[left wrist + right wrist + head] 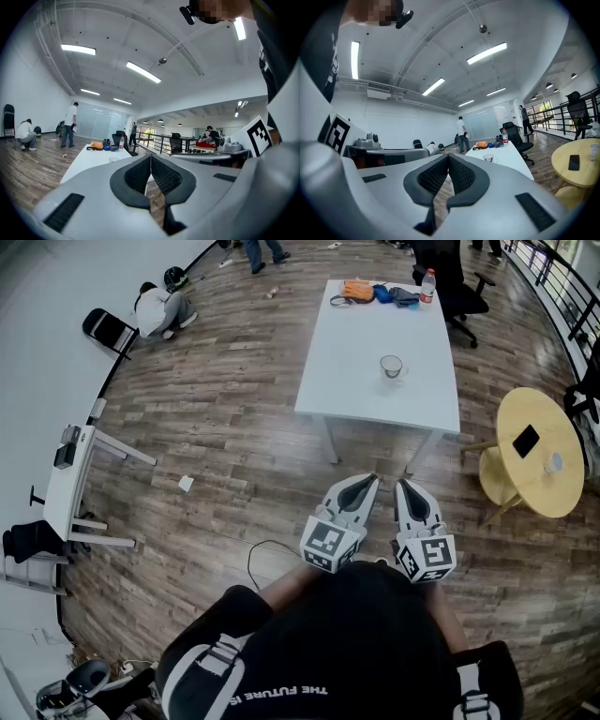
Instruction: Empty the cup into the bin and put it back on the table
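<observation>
The floor (216,427) is brown wood planks with a soft shine. At 12 o'clock the table (356,343) has a smooth white top that does not shine. The cup (391,366) on it is clear and looks like glass. At 3 o'clock the round table (539,493) is smooth, pale yellow wood. The phone (526,441) on it is black and smooth. At 6 o'clock the left gripper (368,482) and right gripper (405,486) have smooth, matt, light grey plastic shells. Their pads (140,176) are black, look like rubber, and feel-rough with tiny bumps. The shirt (356,634) is black cloth.
</observation>
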`<state>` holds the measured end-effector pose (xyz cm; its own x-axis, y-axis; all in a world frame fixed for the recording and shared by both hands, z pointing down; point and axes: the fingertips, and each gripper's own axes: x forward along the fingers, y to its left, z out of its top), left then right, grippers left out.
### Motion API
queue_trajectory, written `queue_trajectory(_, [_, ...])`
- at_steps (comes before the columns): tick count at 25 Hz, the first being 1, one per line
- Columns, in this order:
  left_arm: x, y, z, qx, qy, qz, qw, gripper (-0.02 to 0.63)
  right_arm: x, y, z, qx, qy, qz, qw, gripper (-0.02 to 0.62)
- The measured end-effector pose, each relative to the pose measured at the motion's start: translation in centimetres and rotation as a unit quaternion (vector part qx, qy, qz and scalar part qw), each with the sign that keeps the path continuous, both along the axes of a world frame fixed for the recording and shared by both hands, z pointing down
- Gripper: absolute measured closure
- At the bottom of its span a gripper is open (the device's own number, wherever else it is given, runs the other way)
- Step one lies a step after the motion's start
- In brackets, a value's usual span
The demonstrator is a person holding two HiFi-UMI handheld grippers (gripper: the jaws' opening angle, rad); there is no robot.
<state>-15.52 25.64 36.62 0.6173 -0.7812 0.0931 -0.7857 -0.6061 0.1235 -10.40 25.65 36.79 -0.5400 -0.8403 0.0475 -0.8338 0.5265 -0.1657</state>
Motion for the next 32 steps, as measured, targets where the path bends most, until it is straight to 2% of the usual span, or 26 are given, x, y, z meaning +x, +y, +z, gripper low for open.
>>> queue_trajectory(8, [-0.4,0.0,0.3,-0.002,-0.002,-0.007,1.0,0.584,-0.1,-0.2,-0.1,0.007,0.009,-0.011,1.0,0.58])
queue_trajectory(14, [-0.5,0.3,0.1,-0.002,-0.001,-0.003,1.0,0.584,-0.2,0.0,-0.3,-0.003,-0.003,-0.007,1.0,0.58])
queue_trajectory(20, [-2.2,-0.2,0.3,-0.001,-0.001,-0.004,1.0,0.584,-1.4,-0.3,-0.2,-0.001,-0.009,-0.006,1.0,0.58])
queue_trajectory(27, [-4.5,-1.6,1.4,-0.009,0.002,0.008,0.9999,0.584,-3.5,-1.7,1.1,-0.008,0.013,0.013,1.0,0.58])
queue_trajectory(32, [-4.3,-4.0,2.0,-0.015,-0.001,0.019,0.9997,0.584,-3.3,-3.9,0.9,-0.004,0.012,0.023,1.0,0.58])
